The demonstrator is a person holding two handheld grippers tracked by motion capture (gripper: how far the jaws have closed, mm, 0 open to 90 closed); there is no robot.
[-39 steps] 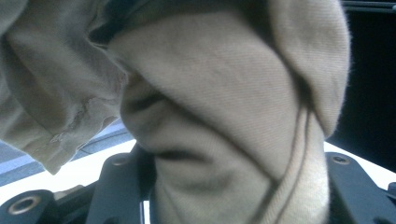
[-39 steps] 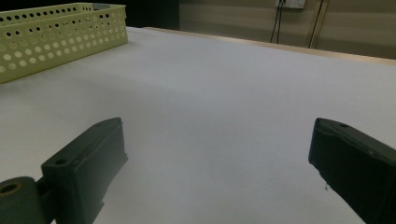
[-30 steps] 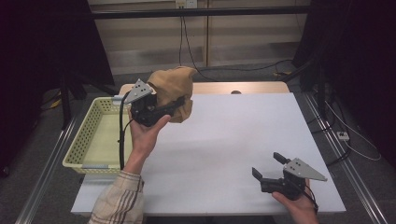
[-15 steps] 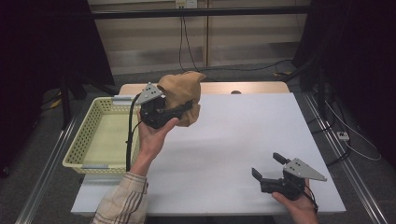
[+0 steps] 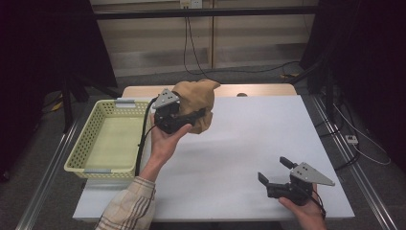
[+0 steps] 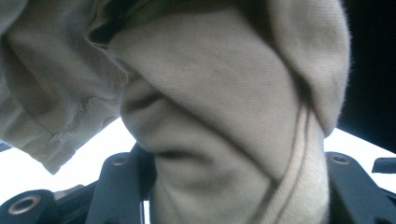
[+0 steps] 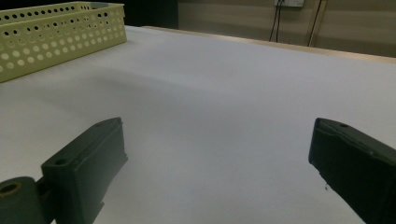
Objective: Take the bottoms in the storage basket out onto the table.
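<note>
A bunched tan cloth [image 5: 197,98] hangs above the back left of the white table [image 5: 249,139], with my left gripper [image 5: 194,116] shut on it. In the left gripper view the cloth's [image 6: 224,107] folds bulge up between the two black jaws. Near the table's front right edge my right gripper [image 5: 275,170] rests open, nothing between its fingers [image 7: 86,163].
A pale yellow perforated basket [image 5: 91,139] stands on the table's left side, beside the left hand; its wall [image 7: 56,35] shows far left in the right gripper view. Cables run over the floor behind the table.
The left gripper has carried the cloth to the right and a little lower, away from the basket. The right gripper has not moved.
</note>
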